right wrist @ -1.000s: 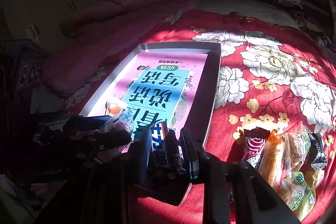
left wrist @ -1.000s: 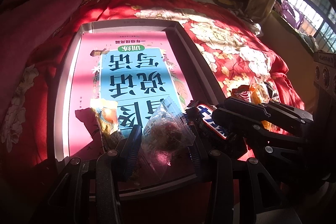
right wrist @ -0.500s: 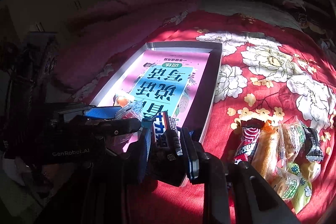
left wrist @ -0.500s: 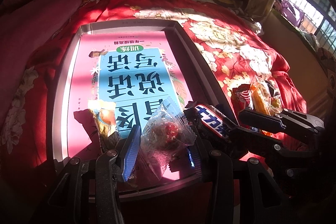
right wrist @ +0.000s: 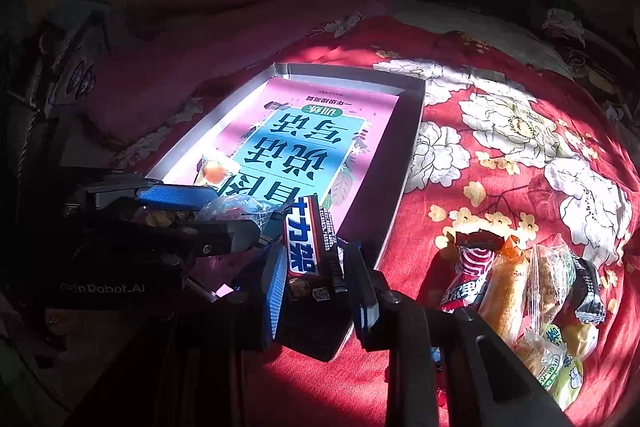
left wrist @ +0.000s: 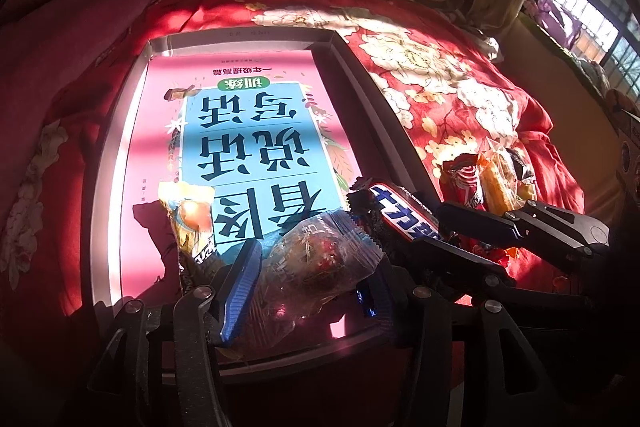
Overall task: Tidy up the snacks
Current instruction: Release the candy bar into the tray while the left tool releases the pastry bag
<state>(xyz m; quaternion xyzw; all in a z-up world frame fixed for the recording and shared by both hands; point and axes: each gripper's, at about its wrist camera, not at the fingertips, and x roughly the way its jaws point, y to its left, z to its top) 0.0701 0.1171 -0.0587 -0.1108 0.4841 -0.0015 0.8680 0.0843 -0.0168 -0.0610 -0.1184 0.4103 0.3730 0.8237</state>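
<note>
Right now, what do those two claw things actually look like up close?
Both are black plastic linkages with silver pivot screws. The left gripper carries ribbed blue finger pads; the right gripper has the same blue pads. White "GenRobot.AI" lettering marks the left body. No cables or sleeves are visible.

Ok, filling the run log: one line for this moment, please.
left gripper: shut on clear-wrapped red candy | right gripper: shut on brown chocolate bar | both above grey tray

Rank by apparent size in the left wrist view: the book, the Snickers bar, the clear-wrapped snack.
1. Book, largest.
2. Clear-wrapped snack, though nearness to the camera inflates it.
3. Snickers bar, partly hidden, so 2 and 3 are unsure.
</note>
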